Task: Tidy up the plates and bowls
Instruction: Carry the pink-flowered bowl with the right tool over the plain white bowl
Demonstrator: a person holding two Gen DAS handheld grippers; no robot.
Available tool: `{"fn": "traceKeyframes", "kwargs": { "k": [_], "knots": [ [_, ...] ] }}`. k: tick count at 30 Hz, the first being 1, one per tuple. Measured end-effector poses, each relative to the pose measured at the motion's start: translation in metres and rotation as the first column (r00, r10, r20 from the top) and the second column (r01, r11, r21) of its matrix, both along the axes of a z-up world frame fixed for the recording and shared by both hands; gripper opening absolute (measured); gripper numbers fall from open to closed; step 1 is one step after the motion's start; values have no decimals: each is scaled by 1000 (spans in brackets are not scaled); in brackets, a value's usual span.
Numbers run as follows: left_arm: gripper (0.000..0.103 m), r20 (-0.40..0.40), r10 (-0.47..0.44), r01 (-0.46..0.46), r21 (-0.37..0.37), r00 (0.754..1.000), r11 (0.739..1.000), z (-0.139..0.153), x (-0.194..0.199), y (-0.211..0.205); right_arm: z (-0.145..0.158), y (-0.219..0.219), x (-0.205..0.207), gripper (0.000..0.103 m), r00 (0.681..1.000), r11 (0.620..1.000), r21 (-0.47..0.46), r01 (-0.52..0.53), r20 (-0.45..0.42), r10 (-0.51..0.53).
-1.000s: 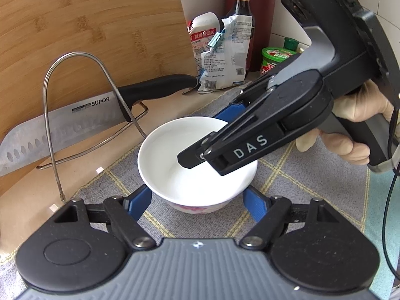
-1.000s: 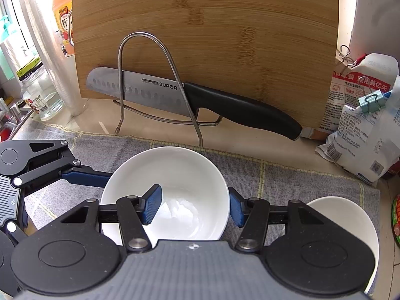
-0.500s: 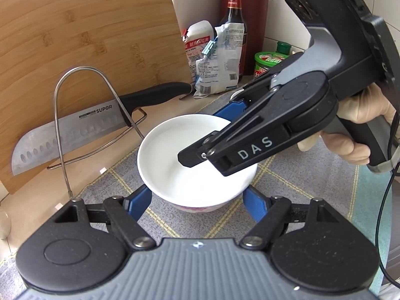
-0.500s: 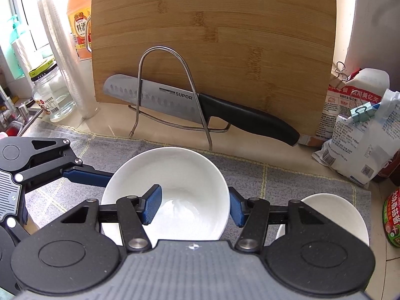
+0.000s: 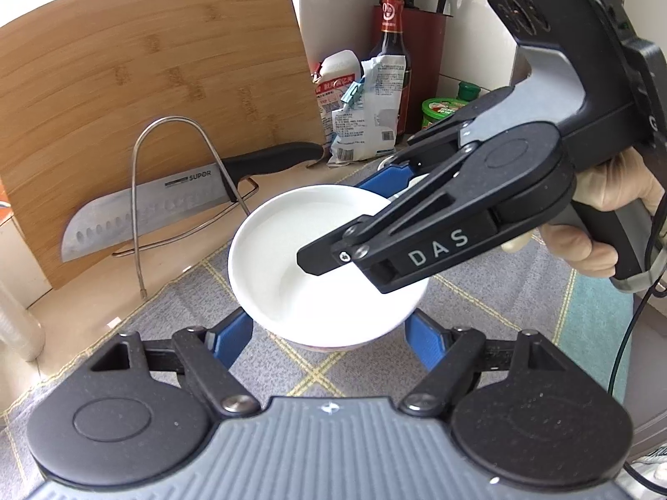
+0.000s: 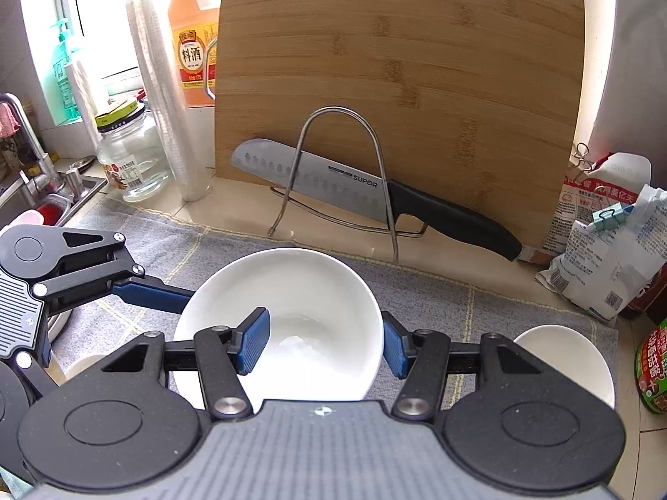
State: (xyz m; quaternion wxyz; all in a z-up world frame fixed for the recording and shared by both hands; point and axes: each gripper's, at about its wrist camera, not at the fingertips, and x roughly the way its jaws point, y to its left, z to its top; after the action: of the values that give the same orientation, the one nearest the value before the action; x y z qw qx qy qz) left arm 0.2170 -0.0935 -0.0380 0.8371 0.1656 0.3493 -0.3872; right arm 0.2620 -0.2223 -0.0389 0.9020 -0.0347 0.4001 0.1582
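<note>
A white bowl [image 5: 292, 258] [image 6: 292, 291] hangs above the grey checked mat [image 5: 479, 312], held from two sides. My left gripper [image 5: 329, 335] is shut on it, a blue pad pressed against each side of its lower wall. My right gripper [image 6: 325, 346] is shut on the bowl's wall, with one pad inside and the other outside the right rim. In the left wrist view a gloved hand [image 5: 600, 225] holds the right gripper. A second white bowl [image 6: 562, 358] stands on the mat at the lower right.
A bamboo cutting board [image 6: 396, 62] leans at the back. In front of it a knife [image 6: 333, 175] rests on a wire rack [image 6: 346, 112]. Food packets [image 6: 604, 250] and a green tub [image 5: 442, 110] stand right; a glass jar [image 6: 125, 154] and a sink [image 6: 25, 200] lie left.
Both grippers have risen with the bowl and drawn back from the cutting board. The knife and rack now look smaller and farther off. Neither grip has changed.
</note>
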Motion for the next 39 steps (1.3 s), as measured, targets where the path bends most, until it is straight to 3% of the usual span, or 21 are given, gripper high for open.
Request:
{"fn": "traceKeyframes", "kwargs": {
  "k": [16, 39],
  "knots": [
    [80, -29, 99, -100, -8, 995, 995, 17, -45, 48, 14, 50, -44, 62, 992, 992, -21, -120, 36, 121],
    [80, -70, 205, -203, 31, 976, 979, 11, -78, 91, 0, 103, -71, 63, 974, 974, -6, -225, -22, 225]
  ]
}}
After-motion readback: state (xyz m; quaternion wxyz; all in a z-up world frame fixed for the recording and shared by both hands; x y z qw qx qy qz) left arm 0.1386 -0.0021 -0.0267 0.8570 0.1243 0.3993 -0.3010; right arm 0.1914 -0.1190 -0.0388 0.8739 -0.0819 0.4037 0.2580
